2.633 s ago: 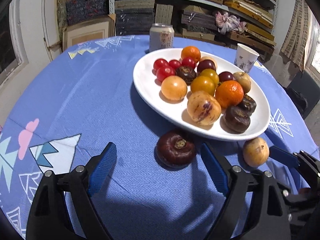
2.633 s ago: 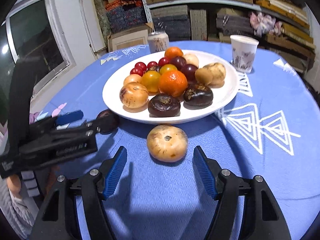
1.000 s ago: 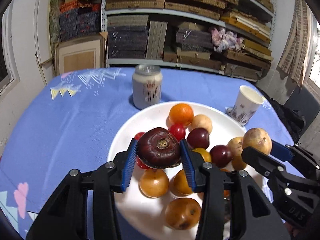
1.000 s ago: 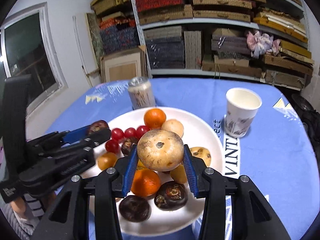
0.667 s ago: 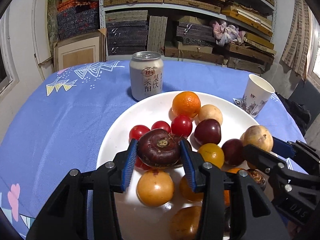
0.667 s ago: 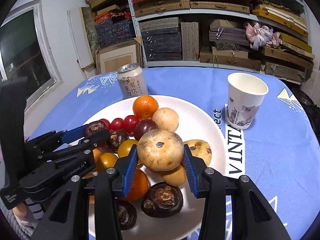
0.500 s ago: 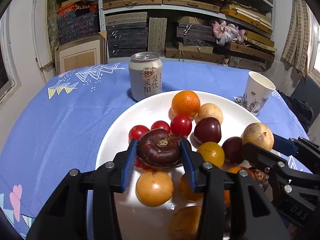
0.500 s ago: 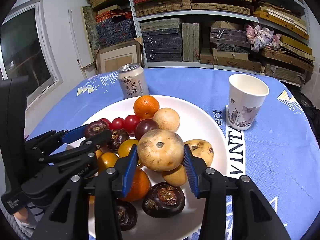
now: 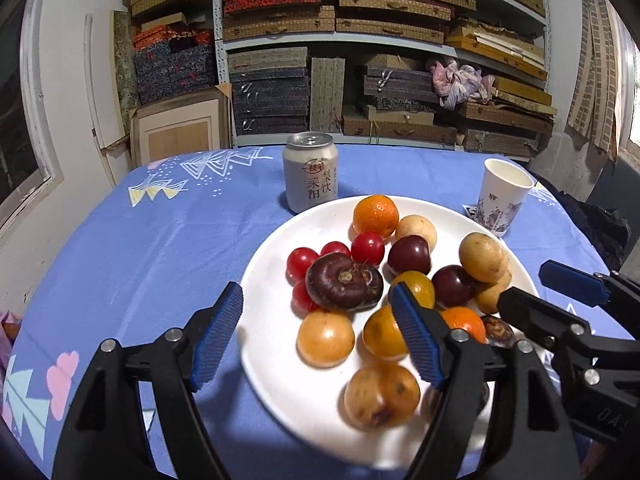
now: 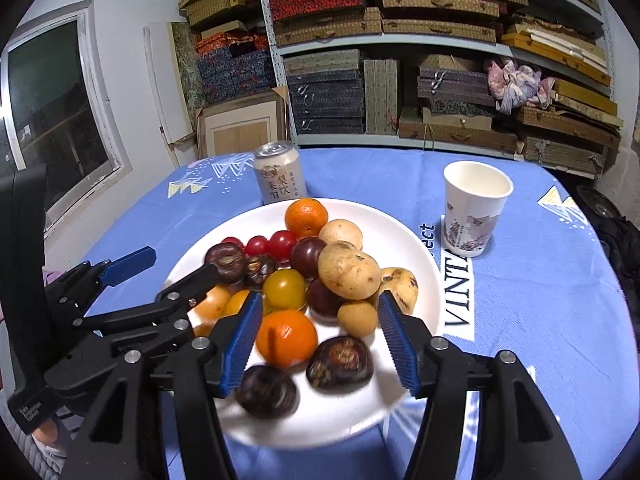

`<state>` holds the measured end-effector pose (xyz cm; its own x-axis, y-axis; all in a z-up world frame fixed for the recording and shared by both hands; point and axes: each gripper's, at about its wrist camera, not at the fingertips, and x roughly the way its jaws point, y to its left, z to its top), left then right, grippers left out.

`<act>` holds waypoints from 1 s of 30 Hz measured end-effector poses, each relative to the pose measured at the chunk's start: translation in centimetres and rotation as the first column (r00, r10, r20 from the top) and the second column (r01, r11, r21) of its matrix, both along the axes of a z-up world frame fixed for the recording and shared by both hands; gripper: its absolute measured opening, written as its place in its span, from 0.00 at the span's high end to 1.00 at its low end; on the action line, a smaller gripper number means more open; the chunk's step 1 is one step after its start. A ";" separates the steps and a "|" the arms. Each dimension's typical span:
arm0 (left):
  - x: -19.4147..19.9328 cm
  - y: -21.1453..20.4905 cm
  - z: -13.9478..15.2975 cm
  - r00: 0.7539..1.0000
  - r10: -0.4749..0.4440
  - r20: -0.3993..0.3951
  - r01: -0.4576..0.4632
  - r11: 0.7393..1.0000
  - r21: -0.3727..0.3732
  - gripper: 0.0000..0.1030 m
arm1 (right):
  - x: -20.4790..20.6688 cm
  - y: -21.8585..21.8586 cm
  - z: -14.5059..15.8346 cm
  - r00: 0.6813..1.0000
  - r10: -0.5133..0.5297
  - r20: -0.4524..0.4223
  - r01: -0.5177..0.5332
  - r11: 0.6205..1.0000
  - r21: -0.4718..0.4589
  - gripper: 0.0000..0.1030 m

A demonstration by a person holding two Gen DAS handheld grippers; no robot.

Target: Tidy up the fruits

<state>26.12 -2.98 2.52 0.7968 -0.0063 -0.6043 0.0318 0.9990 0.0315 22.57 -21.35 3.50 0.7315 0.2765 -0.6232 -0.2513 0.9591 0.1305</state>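
Left gripper (image 9: 316, 328): jaws have just been opening and stand wide, pads clear of the dark fruit (image 9: 344, 281), which rests on the piled plate (image 9: 272, 280). Right gripper (image 10: 320, 336): jaws likewise just opening, holding nothing; the tan fruit (image 10: 349, 270) sits atop the pile, apparently free of the pads.

Can (image 9: 310, 172) and paper cup (image 9: 503, 201) stand behind the fruit-crowded plate (image 9: 272, 344); tablecloth (image 9: 152, 248) left lies open.
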 end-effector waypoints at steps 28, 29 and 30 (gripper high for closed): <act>-17.6 0.6 -0.3 0.999 0.026 0.034 -0.028 0.997 0.078 0.04 | -17.5 -0.2 -1.7 0.986 -0.080 0.146 0.090 0.994 -0.068 0.03; -17.5 0.7 -0.2 0.999 0.021 0.034 -0.023 0.997 0.067 0.04 | -17.4 -0.2 -1.7 0.986 -0.082 0.144 0.092 0.993 -0.071 0.03; -17.6 0.8 -0.2 0.999 0.012 0.035 -0.014 0.999 0.048 0.04 | -17.5 -0.2 -1.8 0.987 -0.083 0.141 0.094 0.993 -0.069 0.03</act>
